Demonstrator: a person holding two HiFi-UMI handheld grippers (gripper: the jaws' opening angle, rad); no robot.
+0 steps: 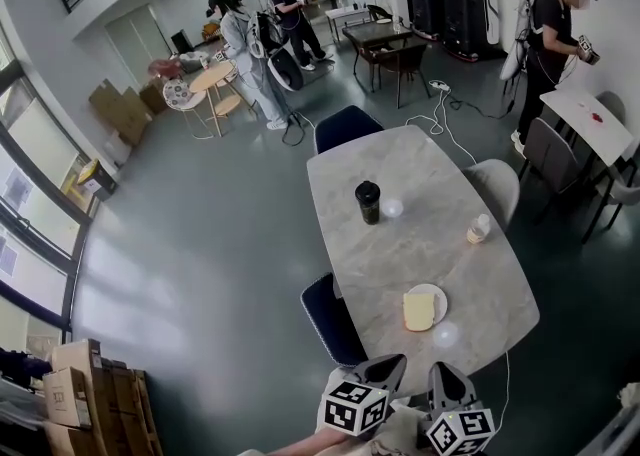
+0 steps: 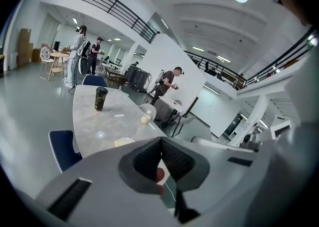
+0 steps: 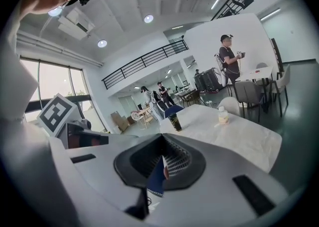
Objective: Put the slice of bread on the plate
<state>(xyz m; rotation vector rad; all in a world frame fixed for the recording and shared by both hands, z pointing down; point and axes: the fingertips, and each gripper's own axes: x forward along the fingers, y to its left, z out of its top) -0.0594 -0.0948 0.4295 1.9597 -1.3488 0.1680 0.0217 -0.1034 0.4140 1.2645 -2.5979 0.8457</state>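
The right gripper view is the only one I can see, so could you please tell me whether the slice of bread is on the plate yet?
Observer: Yes, in the head view the pale yellow square slice of bread lies on the round white plate.
Operator: Thank you. Where does that plate stand on the table?
Observer: Near the end of the grey marble-patterned oval table that lies lowest in the head view.
Operator: Is the left gripper holding anything?
Observer: No, the left gripper is shut and empty.
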